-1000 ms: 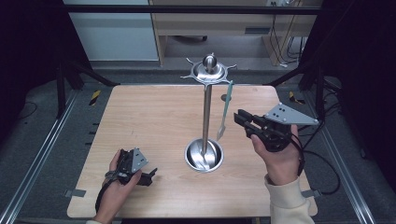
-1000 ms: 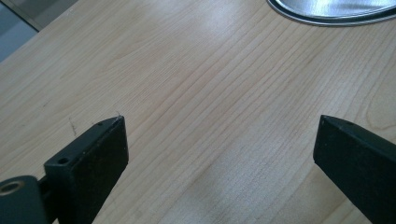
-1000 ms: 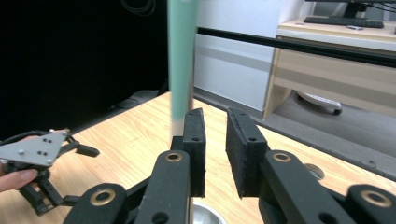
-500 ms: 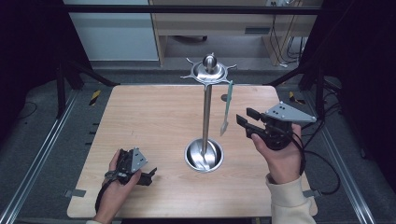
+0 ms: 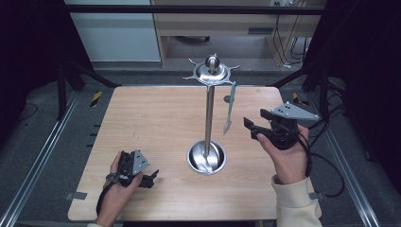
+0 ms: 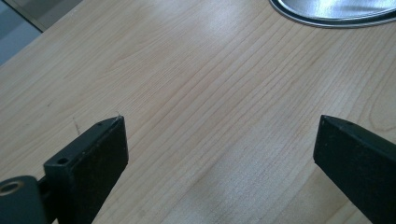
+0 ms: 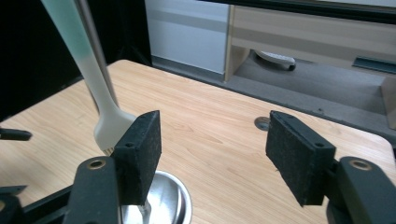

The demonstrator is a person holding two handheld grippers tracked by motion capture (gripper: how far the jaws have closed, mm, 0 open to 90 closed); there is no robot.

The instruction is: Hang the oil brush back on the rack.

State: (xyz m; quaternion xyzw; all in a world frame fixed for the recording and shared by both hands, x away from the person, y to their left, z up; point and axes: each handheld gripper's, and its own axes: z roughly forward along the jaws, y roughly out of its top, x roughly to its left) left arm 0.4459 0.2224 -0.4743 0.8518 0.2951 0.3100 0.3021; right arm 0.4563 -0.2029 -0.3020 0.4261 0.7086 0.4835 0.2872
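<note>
A steel stand (image 5: pixel 208 118) with a round dished base (image 5: pixel 206 157) and a hooked crown (image 5: pixel 211 71) rises from the middle of the table. From a hook on its right side hangs a slim pale green and white utensil (image 5: pixel 230 106), free of both grippers. My right gripper (image 5: pixel 254 121) hovers just right of it; its jaws have just been opening and hold nothing. In the right gripper view (image 7: pixel 215 140) the utensil's head (image 7: pixel 105 126) hangs beyond the left jaw. My left gripper (image 5: pixel 151 178) rests open at the table's front left, its jaws wide over bare wood (image 6: pixel 219 140).
The wooden table (image 5: pixel 151 123) has a small round hole (image 5: pixel 227 99) behind the stand. The stand's base rim (image 6: pixel 327 14) lies ahead of the left gripper. Black frame rails run along both sides, and cables trail at the right.
The right gripper's jaws have spread apart and the hand has drawn back to the right, off the utensil, which now hangs alone from the stand. The left hand has stayed put.
</note>
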